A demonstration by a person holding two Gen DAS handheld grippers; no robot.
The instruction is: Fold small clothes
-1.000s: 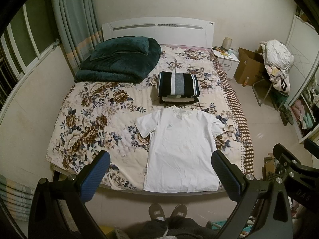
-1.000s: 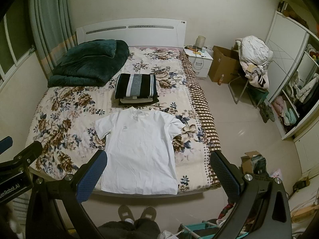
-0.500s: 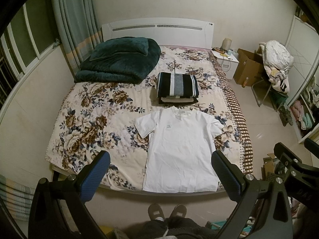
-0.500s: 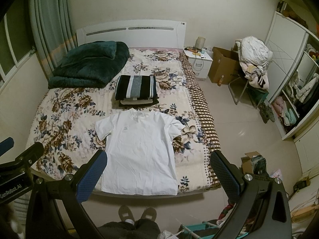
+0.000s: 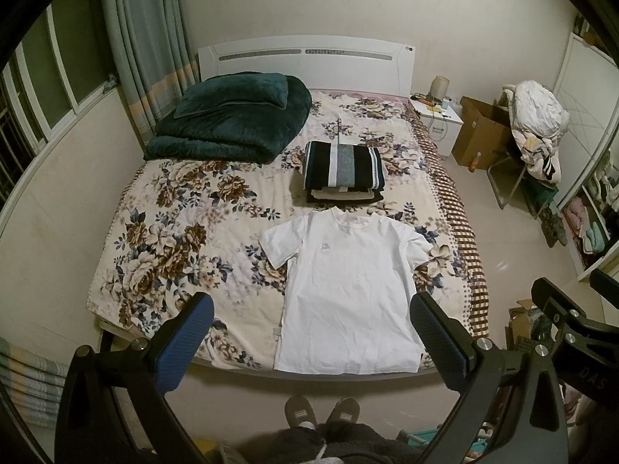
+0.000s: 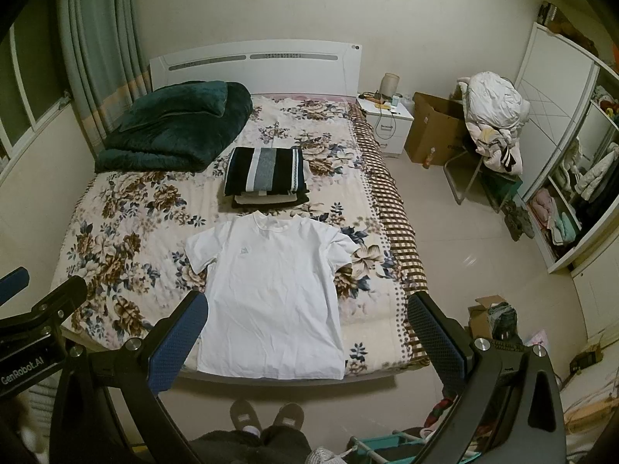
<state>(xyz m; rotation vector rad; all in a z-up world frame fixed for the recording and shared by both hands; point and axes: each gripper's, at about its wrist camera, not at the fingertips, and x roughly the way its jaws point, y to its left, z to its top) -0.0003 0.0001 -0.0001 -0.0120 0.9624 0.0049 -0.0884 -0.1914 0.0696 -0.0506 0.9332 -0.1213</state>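
White short-sleeved cotton T-shirt (image 5: pixel 348 294) lies spread flat, collar toward twelve o'clock, at the foot of a floral-quilted bed (image 5: pixel 174 239), just below a stack of folded clothes topped by a black-and-grey striped garment (image 5: pixel 342 168). Left gripper (image 5: pixel 309 338) and right gripper (image 6: pixel 307 338) hang above the bed's six o'clock edge, blue-padded jaws spread wide, holding nothing. Dark green folded blanket (image 5: pixel 232 116) sits at eleven o'clock.
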